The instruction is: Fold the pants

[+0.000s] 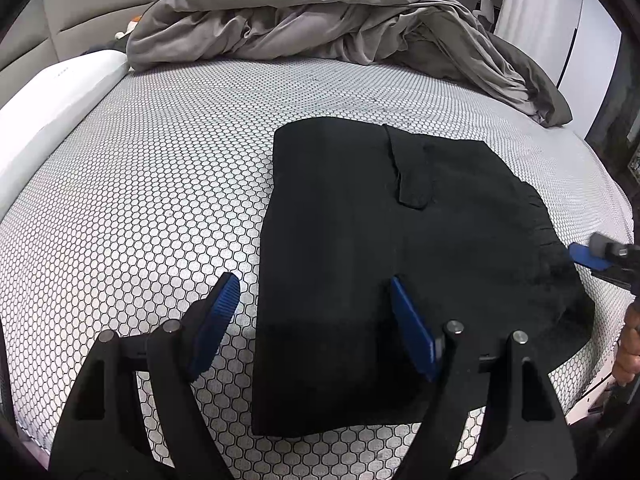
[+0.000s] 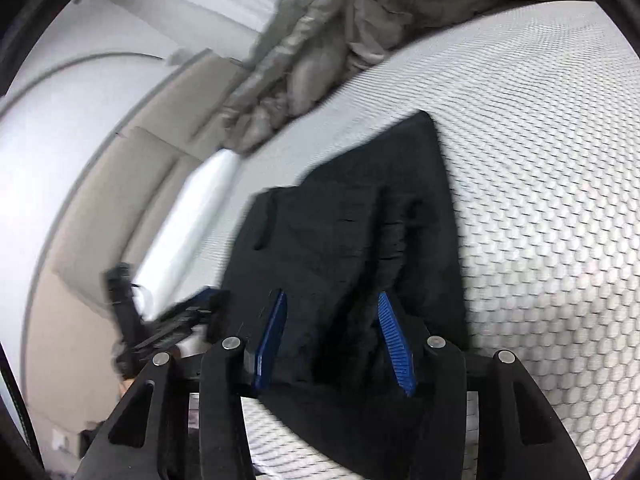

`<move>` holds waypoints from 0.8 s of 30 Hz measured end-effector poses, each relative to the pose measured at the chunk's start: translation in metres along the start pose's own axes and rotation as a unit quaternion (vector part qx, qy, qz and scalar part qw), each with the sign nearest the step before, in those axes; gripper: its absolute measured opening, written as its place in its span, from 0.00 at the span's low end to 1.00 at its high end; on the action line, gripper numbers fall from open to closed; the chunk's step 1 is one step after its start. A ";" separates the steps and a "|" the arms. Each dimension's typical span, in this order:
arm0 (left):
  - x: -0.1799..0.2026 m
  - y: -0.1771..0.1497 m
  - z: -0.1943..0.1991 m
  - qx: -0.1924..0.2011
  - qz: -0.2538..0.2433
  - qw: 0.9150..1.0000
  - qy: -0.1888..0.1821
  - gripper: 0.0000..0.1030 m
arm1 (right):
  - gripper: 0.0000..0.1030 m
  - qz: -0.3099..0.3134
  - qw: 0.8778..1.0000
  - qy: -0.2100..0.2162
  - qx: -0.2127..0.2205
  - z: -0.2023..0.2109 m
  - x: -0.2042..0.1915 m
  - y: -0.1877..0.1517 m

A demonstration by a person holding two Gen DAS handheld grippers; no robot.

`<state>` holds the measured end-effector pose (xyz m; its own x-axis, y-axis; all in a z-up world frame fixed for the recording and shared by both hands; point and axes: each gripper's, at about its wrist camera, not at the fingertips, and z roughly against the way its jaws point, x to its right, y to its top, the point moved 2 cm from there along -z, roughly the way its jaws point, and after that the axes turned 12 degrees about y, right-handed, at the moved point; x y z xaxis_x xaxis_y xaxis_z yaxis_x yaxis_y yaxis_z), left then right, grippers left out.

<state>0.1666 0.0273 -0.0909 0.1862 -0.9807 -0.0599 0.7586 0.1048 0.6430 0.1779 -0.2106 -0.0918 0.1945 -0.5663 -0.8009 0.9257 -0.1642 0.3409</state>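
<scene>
- Pants (image 1: 380, 248) lie on the bed (image 1: 160, 184), already folded into a compact black block, waistband end toward the right edge.
- Step: looks like the end of a fold, a let-go; both claws are free of the cloth.
- Left claw (image 1: 312, 324): wide open, hanging over the block's near left edge, holding nothing.
- Right claw (image 2: 332, 336): jaws parted, cloth below and between them but not pinched, as far as the blur shows.
- Next: either one more fold across or a smoothing pass; it needs a clean pinch on one edge.
- Left view is sharp: shows the whole block, the pocket flap, the duvet (image 1: 320, 24).
- Right view is smeared: shows the waistband close up and the headboard (image 2: 132, 168).
</scene>
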 end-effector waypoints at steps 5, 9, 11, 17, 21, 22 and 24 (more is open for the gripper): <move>0.001 0.000 -0.001 -0.001 -0.002 1.000 0.001 0.72 | 0.48 0.004 1.000 0.012 -0.009 -0.006 -0.007 -0.001; 0.002 0.000 -0.001 -0.001 -0.003 1.000 0.002 0.72 | 0.48 -0.018 0.999 -0.001 -0.048 -0.023 0.007 -0.007; 0.002 0.000 -0.001 0.000 -0.002 1.000 0.003 0.72 | 0.40 -0.007 0.999 -0.009 -0.053 -0.032 0.007 -0.009; -0.007 0.005 0.009 0.012 0.014 1.000 -0.003 0.72 | 0.12 0.036 0.999 -0.022 -0.031 -0.026 -0.019 -0.009; -0.020 0.008 0.012 0.011 0.041 0.999 -0.011 0.72 | 0.12 0.041 0.999 -0.013 -0.030 -0.001 -0.038 -0.016; -0.023 0.008 0.009 0.006 0.048 0.999 -0.012 0.72 | 0.13 0.034 0.998 -0.029 -0.042 0.000 -0.033 -0.021; -0.025 0.005 0.002 -0.008 0.053 0.998 -0.014 0.72 | 0.16 0.024 0.993 -0.086 -0.082 -0.011 -0.012 -0.032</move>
<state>0.1651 0.0522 -0.0847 0.2475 -0.9684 0.0294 0.7463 0.2099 0.6317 0.1495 -0.1894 -0.0984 0.1934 -0.7025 -0.6849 0.9601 -0.0084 0.2797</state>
